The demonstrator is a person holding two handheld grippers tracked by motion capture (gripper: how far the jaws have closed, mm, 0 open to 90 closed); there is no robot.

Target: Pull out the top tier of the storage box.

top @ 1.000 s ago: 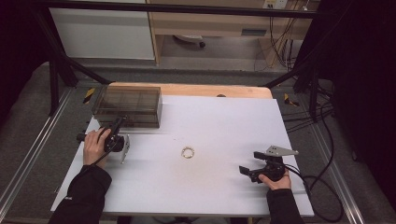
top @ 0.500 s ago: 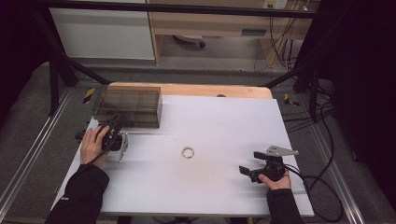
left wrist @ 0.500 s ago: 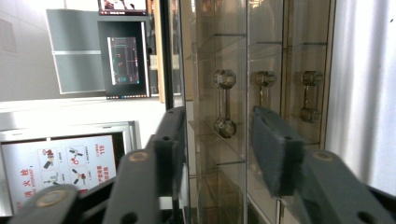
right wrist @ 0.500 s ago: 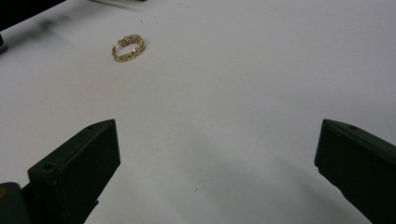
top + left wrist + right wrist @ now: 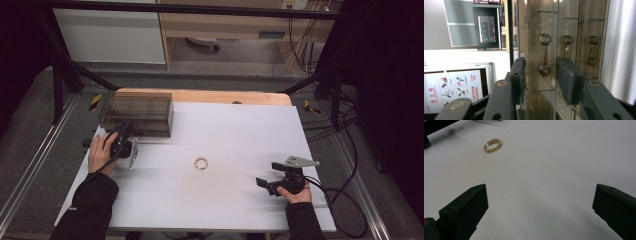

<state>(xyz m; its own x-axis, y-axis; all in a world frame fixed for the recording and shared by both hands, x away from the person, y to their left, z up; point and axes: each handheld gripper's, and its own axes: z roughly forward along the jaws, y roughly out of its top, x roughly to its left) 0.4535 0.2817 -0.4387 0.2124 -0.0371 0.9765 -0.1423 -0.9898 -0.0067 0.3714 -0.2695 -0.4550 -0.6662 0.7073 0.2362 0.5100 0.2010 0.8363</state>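
We bring our left gripper [image 5: 541,82], jaws part open and straddling the small stiff handle [image 5: 543,54] of the rigid, likely slippery smoked drawer box [image 5: 136,111] at ten o'clock on the worktop [image 5: 235,200]

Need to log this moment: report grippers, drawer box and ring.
Left gripper open around drawer handle of box. Right gripper open, idle. Gold ring mid-table, unobstructed.

High view down over the whole table [image 5: 230,125]; right gripper view low across that tabletop; left gripper view close against the cabinet [image 5: 564,30].
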